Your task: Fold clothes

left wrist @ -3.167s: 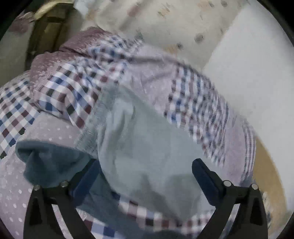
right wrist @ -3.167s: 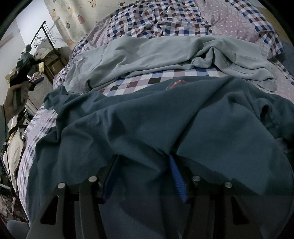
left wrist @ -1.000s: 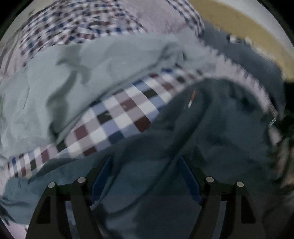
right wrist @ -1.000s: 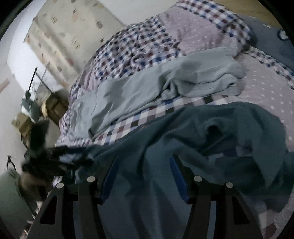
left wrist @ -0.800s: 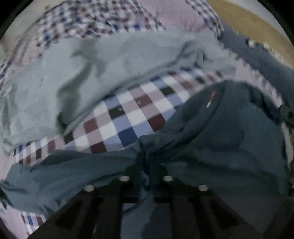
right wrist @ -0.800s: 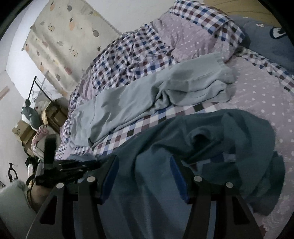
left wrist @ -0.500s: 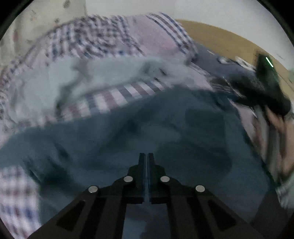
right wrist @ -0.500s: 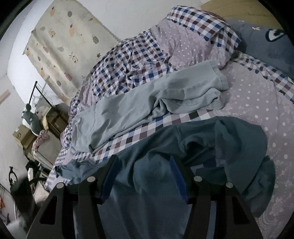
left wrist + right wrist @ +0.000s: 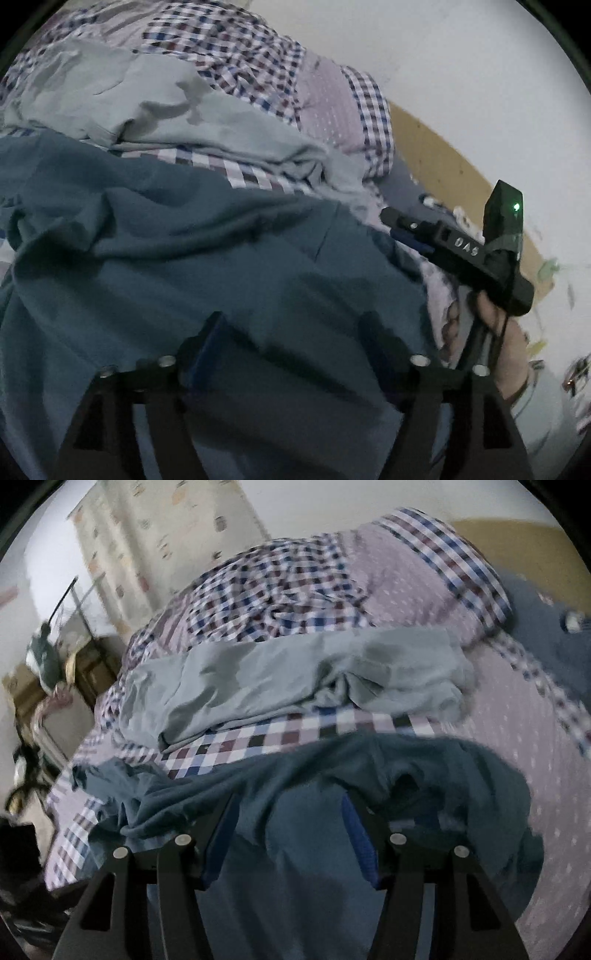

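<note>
A dark teal garment point(image 9: 184, 251) lies rumpled across the near part of the bed. My left gripper point(image 9: 291, 325) hovers low over it. Its jaws are opening wide, the teal cloth runs under and between the fingers, and no pad presses on it. My right gripper point(image 9: 290, 801) stands open over the same garment point(image 9: 295, 867), with cloth bunched between its fingers but loose. In the left wrist view the right gripper point(image 9: 395, 225) shows at the garment's right edge, held by a hand point(image 9: 506, 347). A pale grey-green garment point(image 9: 147, 92) point(image 9: 277, 672) lies crumpled farther back.
The bed carries a checked quilt point(image 9: 280, 576) and a lilac dotted pillow point(image 9: 406, 579) against a wooden headboard point(image 9: 443, 162). A patterned curtain point(image 9: 166, 528) hangs behind. A rack and cluttered furniture point(image 9: 55, 657) stand off the bed's left side.
The left gripper closed on a fold of the teal garment, swung to the right with it while rolling, and has now opened wide. The right gripper rose slightly and stayed open.
</note>
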Action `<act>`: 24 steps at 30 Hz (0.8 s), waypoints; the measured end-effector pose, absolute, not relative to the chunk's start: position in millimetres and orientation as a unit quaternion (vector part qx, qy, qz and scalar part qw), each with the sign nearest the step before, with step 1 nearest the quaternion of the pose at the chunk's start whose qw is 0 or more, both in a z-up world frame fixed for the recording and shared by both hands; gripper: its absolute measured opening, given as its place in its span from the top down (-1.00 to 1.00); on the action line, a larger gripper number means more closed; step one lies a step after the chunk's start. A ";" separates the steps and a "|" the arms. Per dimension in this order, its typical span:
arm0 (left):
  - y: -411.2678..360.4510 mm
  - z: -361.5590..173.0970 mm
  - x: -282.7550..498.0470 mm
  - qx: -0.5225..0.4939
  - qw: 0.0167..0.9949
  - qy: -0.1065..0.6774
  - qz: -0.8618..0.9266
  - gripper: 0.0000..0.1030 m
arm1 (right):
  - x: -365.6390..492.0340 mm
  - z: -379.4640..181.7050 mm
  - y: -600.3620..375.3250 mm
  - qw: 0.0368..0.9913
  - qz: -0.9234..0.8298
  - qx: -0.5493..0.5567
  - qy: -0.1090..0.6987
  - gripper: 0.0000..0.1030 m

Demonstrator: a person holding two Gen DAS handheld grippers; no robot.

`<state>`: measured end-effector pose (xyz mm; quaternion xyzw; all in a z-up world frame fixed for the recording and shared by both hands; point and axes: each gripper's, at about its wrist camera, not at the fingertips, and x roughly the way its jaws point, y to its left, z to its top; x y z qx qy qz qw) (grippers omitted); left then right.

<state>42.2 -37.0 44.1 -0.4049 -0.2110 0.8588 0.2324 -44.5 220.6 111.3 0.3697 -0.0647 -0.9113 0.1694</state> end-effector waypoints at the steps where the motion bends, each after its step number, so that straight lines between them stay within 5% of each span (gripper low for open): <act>1: -39.5 44.1 39.7 -0.405 0.230 -0.215 0.858 -0.65 | -53.5 116.9 208.4 0.175 -0.911 0.370 -0.047 -0.21; 16: -130.8 30.2 9.9 -0.389 0.153 -0.399 0.816 -0.66 | -157.4 60.9 32.8 0.220 -0.807 0.519 0.178 -0.13; 17: -137.1 27.9 9.0 -0.388 0.150 -0.412 0.810 -0.66 | -159.0 54.0 29.9 0.215 -0.801 0.527 0.186 0.17; 18: -141.0 26.4 7.3 -0.388 0.148 -0.418 0.808 -0.66 | -158.5 47.8 28.0 0.215 -0.795 0.535 0.191 0.74; 19: -145.6 25.7 6.2 -0.387 0.147 -0.425 0.805 -0.66 | -156.0 43.3 25.6 0.216 -0.791 0.536 0.200 0.91; 24: -160.2 27.2 5.3 -0.373 0.140 -0.441 0.804 -0.66 | -146.4 70.6 38.4 0.203 -0.830 0.481 0.197 1.00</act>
